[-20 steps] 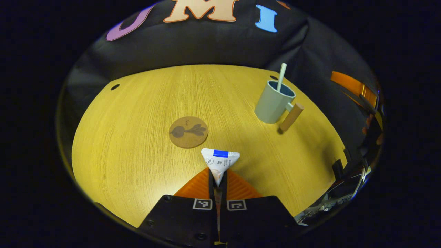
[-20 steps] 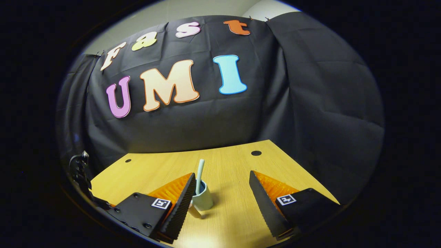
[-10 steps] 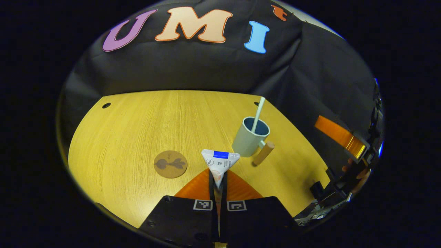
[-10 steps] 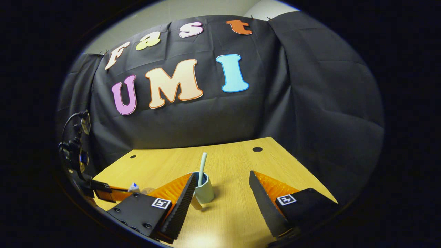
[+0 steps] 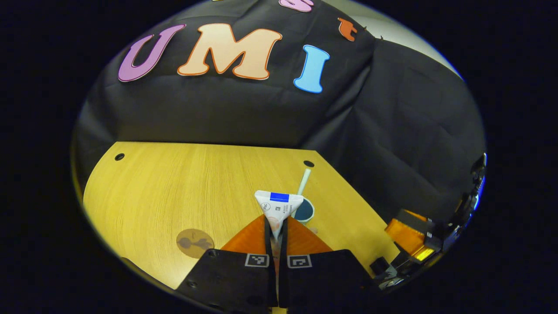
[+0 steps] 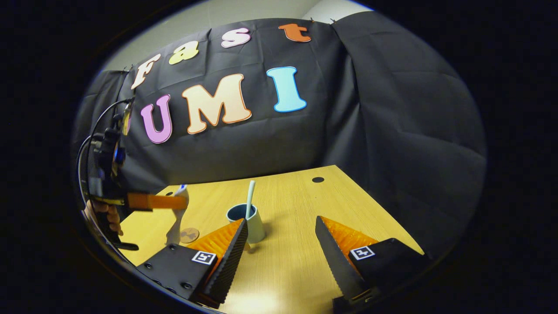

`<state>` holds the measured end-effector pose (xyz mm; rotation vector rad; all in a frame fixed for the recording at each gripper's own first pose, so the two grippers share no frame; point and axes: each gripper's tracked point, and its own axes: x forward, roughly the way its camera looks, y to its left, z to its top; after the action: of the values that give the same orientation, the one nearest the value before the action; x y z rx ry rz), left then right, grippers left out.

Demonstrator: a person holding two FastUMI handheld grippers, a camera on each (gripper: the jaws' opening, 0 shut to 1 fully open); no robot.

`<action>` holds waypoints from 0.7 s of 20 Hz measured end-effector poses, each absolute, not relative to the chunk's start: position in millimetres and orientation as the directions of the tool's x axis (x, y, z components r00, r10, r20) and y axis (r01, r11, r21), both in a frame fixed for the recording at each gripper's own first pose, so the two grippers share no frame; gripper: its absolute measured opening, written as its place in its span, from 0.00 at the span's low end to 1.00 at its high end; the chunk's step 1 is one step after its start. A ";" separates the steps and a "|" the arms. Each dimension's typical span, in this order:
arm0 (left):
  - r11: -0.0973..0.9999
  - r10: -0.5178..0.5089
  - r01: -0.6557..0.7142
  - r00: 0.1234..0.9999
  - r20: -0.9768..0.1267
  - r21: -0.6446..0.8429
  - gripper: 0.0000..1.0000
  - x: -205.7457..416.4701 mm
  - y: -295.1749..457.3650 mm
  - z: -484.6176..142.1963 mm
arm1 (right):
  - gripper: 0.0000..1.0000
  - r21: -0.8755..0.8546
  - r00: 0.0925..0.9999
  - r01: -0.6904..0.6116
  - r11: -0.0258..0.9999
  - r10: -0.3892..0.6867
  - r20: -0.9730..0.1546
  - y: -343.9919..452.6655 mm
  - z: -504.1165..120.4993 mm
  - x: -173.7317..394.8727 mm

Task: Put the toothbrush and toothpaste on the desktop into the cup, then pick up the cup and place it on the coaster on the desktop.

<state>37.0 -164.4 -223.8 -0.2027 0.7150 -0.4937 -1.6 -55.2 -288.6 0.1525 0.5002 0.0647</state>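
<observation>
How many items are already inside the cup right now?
1. The toothbrush stands in the cup. The toothpaste is outside it, clamped in the left tool beside the cup. The cup's bottom is hidden, so I cannot rule out more.

wood-grain matt desktop (image 5: 183,183), smooth matt cup (image 6: 255,224), glossy toothpaste (image 5: 279,205) tube, cork-like coaster (image 5: 195,243).

Pale-green cup (image 6: 255,224), blue-banded white toothpaste (image 5: 279,206), yellow-wood desktop (image 5: 183,187)

Recording booth, lab-type setup.
Black cloth wall (image 6: 370,109) draped behind a bare wooden desk (image 5: 174,187); pale room wall (image 6: 226,13) above.
</observation>
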 end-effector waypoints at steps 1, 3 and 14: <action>0.863 -0.505 0.366 0.656 -0.560 -0.349 0.01 44.7 -171.5 -219.4 | 0.95 0.159 0.874 -0.023 0.987 0.097 -0.477 -57.4 -289.6 -5.4; 0.854 -0.519 0.369 0.662 -0.540 -0.368 0.01 56.6 -183.8 -214.8 | 0.95 0.158 0.870 -0.019 0.987 0.094 -0.484 -60.9 -291.3 -14.3; 0.827 -0.501 0.282 0.763 -0.408 -0.486 0.01 129.8 -224.0 -210.1 | 0.95 0.142 0.835 -0.007 0.990 0.084 -0.544 -80.5 -308.4 -48.5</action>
<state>129.8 -224.0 -210.1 -0.4164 0.5553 -0.4392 -48.5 -80.5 -308.4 0.1361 0.5808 0.0482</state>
